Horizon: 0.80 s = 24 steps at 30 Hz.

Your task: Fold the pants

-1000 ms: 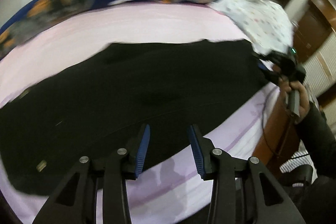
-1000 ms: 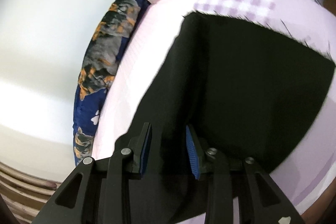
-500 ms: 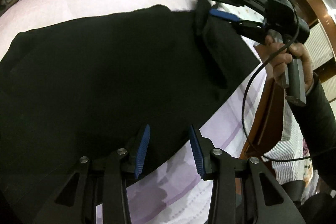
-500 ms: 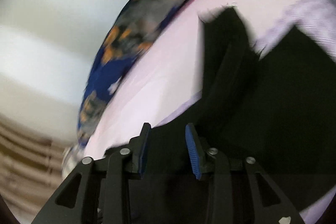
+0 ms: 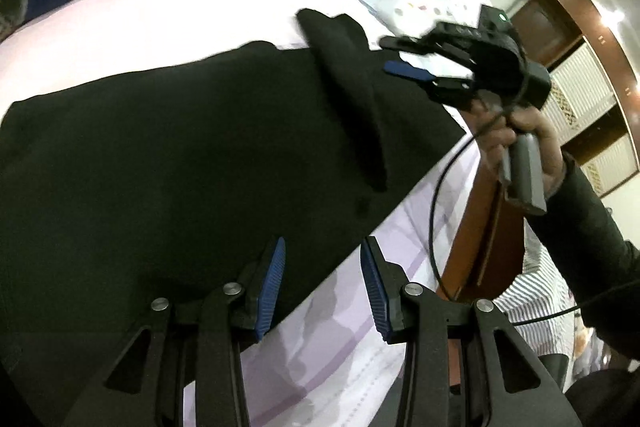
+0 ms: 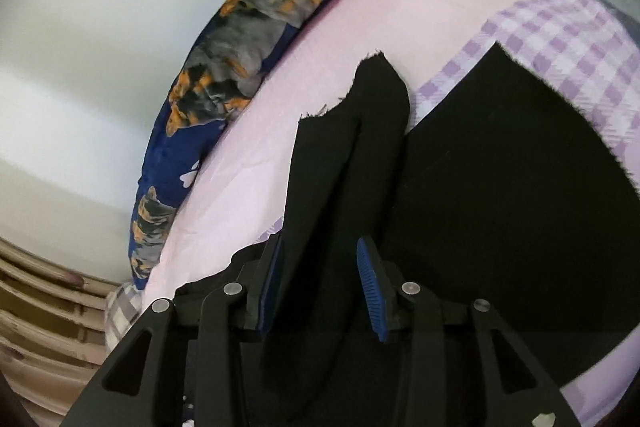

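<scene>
Right claw lets go, a corner of the trousers left folded over

The right gripper (image 6: 318,281) now has its jaws apart with a raised ridge of black pants (image 5: 180,155) running between them, whereas half a second ago it was carrying that corner; in the left view the right gripper (image 5: 394,57) hangs just clear of the flap (apparently a release, so the first fold looks laid). The left gripper (image 5: 322,285) hangs with jaws apart and empty over the near hem, as it was a second ago. The pants lie spread on the pink bedsheet (image 5: 160,23), below the dark patterned pillow (image 6: 240,67). No brand, label or writing is legible.
</scene>
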{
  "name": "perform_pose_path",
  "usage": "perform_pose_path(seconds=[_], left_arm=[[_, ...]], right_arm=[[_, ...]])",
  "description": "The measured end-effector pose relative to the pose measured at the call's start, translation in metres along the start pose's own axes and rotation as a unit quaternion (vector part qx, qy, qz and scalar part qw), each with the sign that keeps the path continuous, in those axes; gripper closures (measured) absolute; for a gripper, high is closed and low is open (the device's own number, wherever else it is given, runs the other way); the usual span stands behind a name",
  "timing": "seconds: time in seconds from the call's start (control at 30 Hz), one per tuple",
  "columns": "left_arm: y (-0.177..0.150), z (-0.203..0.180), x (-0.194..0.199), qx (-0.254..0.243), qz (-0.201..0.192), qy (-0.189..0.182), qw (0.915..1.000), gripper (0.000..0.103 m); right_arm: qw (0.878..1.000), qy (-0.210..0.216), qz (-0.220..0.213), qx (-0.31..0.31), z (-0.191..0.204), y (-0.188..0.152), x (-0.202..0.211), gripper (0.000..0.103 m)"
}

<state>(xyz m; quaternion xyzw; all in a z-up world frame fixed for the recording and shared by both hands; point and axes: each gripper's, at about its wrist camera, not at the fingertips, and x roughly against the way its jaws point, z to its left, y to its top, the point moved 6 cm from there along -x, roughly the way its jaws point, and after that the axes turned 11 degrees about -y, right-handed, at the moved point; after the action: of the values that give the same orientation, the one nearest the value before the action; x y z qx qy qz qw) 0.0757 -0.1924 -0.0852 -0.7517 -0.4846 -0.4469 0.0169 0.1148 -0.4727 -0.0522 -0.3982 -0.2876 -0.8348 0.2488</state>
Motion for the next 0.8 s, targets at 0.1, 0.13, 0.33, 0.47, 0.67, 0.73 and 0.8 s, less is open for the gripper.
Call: perform_pose_path(seconds=[0.1, 0.13, 0.33, 0.47, 0.67, 0.73, 0.8], left_arm=[[-0.002, -0.002, -0.003, 0.002, 0.007, -0.004, 1.0000, 0.062], [-0.002, -0.002, -0.005, 0.003, 0.010, -0.004, 0.9999, 0.062], [-0.006, -0.008, -0.017, -0.005, 0.030, -0.002, 0.9996, 0.062], [-0.005, -0.011, -0.026, -0.012, 0.037, 0.009, 0.9992, 0.062], [-0.005, -0.017, -0.032, -0.024, 0.040, 0.021, 0.9987, 0.062], [-0.005, -0.019, -0.034, -0.030, 0.039, 0.018, 0.9986, 0.062], [-0.005, -0.022, -0.036, -0.035, 0.039, 0.018, 0.9985, 0.062]], right_arm=[[1.000, -0.002, 0.010, 0.007, 0.006, 0.009, -0.014, 0.067], [1.000, -0.014, 0.011, 0.006, 0.008, 0.012, -0.023, 0.067], [0.999, -0.036, 0.014, -0.016, 0.001, 0.038, -0.053, 0.067], [0.999, -0.035, 0.028, -0.005, 0.010, 0.050, -0.068, 0.096], [1.000, -0.014, -0.024, -0.002, 0.018, 0.055, -0.022, 0.099], [0.999, -0.005, -0.041, -0.013, 0.014, 0.054, -0.001, 0.099], [0.998, -0.002, -0.062, -0.029, 0.002, 0.051, 0.026, 0.099]])
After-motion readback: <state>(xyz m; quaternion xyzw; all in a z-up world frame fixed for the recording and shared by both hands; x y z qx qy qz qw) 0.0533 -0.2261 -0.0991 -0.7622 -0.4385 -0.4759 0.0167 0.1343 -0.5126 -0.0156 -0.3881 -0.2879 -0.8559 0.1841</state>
